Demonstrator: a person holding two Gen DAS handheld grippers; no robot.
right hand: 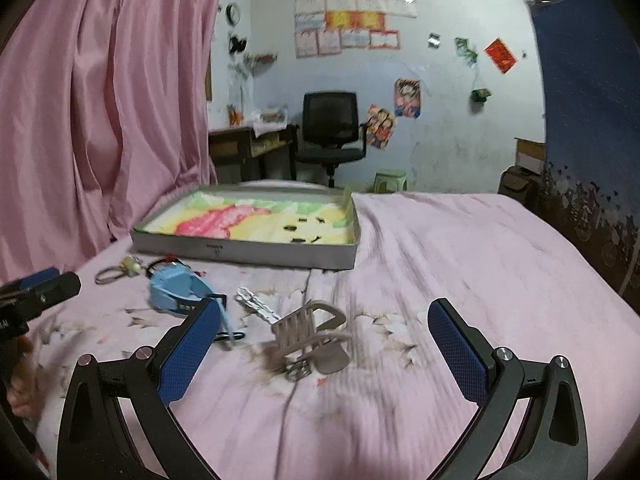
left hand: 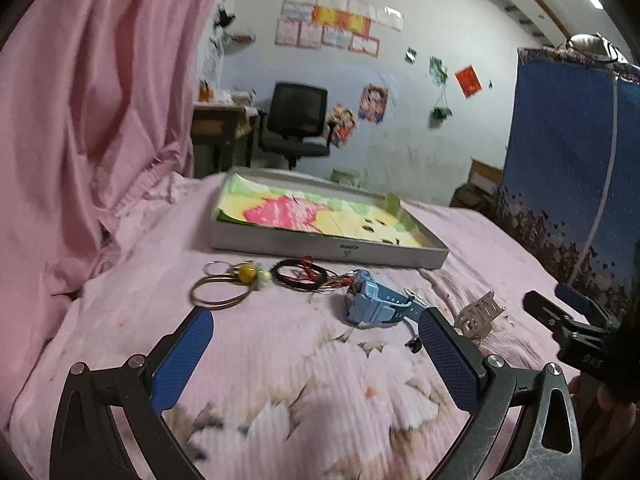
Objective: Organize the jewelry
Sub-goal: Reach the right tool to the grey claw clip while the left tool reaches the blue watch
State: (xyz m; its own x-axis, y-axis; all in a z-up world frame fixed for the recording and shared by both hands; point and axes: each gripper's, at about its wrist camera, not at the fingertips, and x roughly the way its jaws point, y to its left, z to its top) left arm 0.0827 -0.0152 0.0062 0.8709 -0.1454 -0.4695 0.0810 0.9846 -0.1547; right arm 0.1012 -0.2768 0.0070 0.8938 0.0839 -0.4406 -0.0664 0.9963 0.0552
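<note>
Ribbed cloth bedspread (right hand: 440,248), matt plastic watch (left hand: 372,300)

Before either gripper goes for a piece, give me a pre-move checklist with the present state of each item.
1. Left gripper open and empty: ok.
2. Right gripper open and empty: ok.
3. Hair claw clip lies between the right gripper's fingers, apart from both pads: ok.
4. Grey tray open with bare room on its lining: ok.
5. Blue watch free of the other pieces: not ok; the red threads of the black bracelet run up against it.
6. Metal ring with the yellow bead unhooked from the bracelet: cannot tell.
</note>
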